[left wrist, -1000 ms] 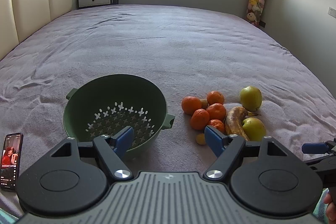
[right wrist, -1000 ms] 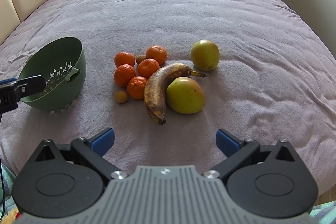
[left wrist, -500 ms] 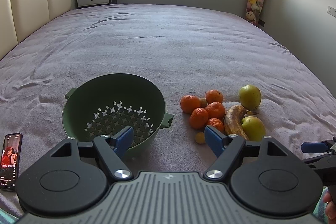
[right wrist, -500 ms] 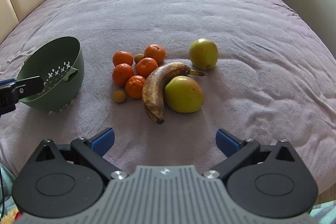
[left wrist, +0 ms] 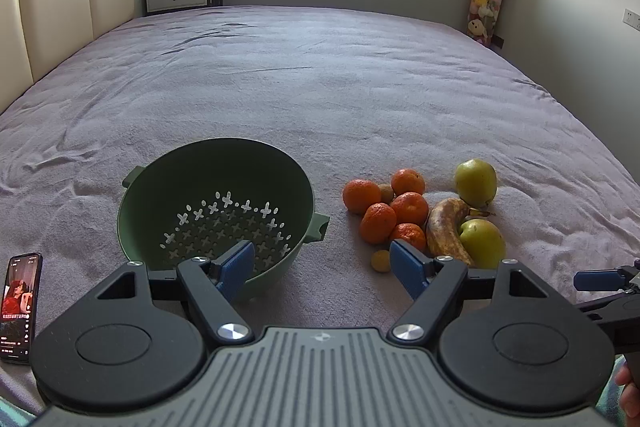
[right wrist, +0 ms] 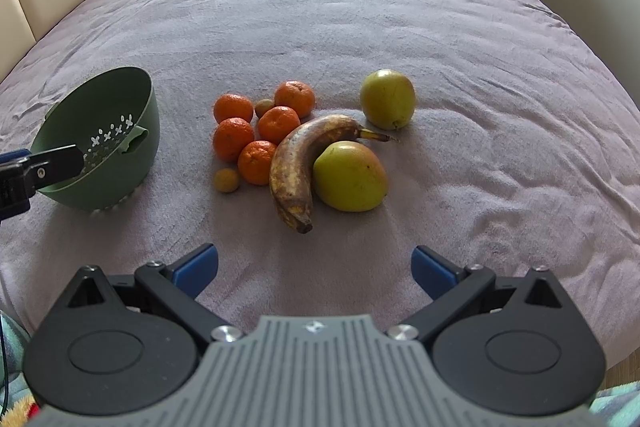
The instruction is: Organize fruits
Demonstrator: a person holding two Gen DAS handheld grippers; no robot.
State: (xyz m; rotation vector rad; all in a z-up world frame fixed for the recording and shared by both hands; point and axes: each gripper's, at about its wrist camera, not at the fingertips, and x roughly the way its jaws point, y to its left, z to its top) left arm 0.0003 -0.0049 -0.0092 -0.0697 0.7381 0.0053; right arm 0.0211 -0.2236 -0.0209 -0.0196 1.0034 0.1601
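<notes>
An empty green perforated plastic colander point(right wrist: 102, 143) sits left. To its right lie five orange mandarins point(right wrist: 276, 125), a browned curved banana point(right wrist: 298, 163), two yellow-green apples point(right wrist: 350, 175) and two small brownish fruits point(right wrist: 227, 180).

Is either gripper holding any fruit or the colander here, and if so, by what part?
Nothing is held. The left gripper and right gripper are both open with nothing between their fingers; the fruit lies on the bed beside the green colander.
</notes>
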